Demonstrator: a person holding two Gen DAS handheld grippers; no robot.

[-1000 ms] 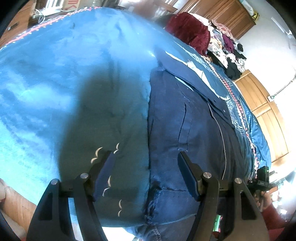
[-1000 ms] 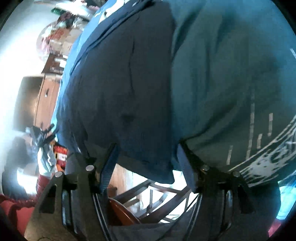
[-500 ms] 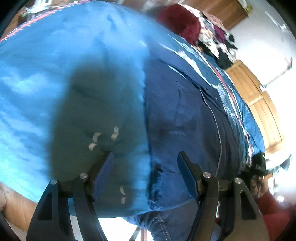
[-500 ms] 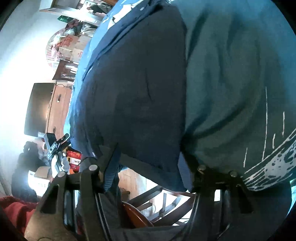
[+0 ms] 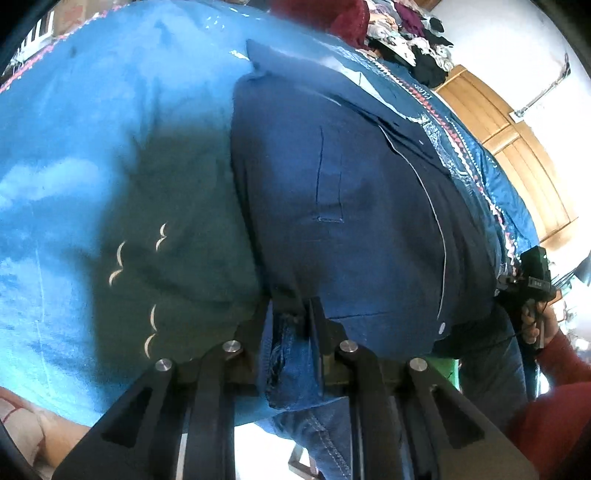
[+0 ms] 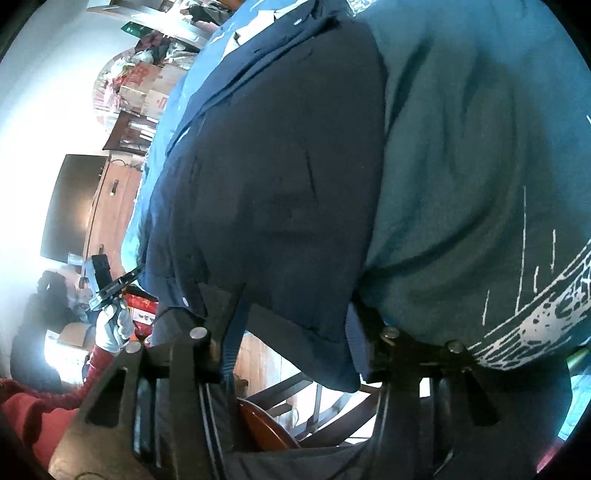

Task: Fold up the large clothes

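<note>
A navy button shirt (image 5: 351, 206) lies spread flat on a blue bedspread (image 5: 110, 129), its hem at the bed's near edge. My left gripper (image 5: 290, 314) is shut on the shirt's near left hem corner, with bunched cloth pinched between the fingers. In the right wrist view the same navy shirt (image 6: 277, 184) hangs its other hem corner between the spread fingers of my right gripper (image 6: 295, 325), which is open. Each view shows the other gripper off to the side: the right gripper (image 5: 532, 280) and the left gripper (image 6: 107, 280), each held in a hand.
A pile of clothes (image 5: 399, 22) sits at the bed's far end. Wooden wardrobe doors (image 5: 517, 147) stand to the right. A dark screen (image 6: 70, 206) and boxes (image 6: 147, 88) are across the room. A wooden chair (image 6: 295, 406) stands below the bed's edge.
My left gripper went from open to shut on the shirt's hem corner. My right gripper stayed open and edged closer to the other corner.
</note>
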